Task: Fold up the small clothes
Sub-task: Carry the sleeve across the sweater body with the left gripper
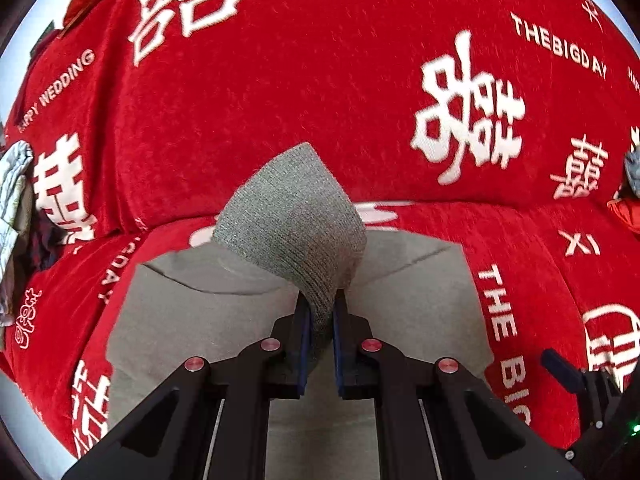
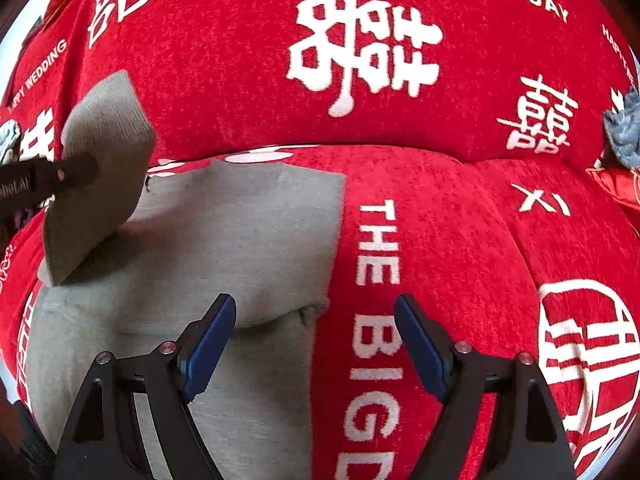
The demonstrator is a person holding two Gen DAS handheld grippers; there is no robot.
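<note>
grey garment (image 2: pixel 224 240) lower part cut off by frame edge, left claw (image 2: pixel 76 174) mostly out of right view

Red printed sofa cover (image 2: pixel 460 208) — grey-blue rag (image 2: pixel 624 132) at right.

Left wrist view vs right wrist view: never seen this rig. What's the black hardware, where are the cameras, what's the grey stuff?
No robot here: a person holds a two-finger gripper in each hand, and each carries a fisheye camera looking forward along its fingers. In the left wrist view, the left gripper is shut on a ribbed part of the grey knit garment, lifted off the surface. The right wrist view shows the right gripper open, hovering over the garment's right edge, holding nothing. The rest of the garment lies flat on the red cover, printed with white characters and "THE BIG DAY". Other cloth sits at the far edges, too small to identify.
</note>
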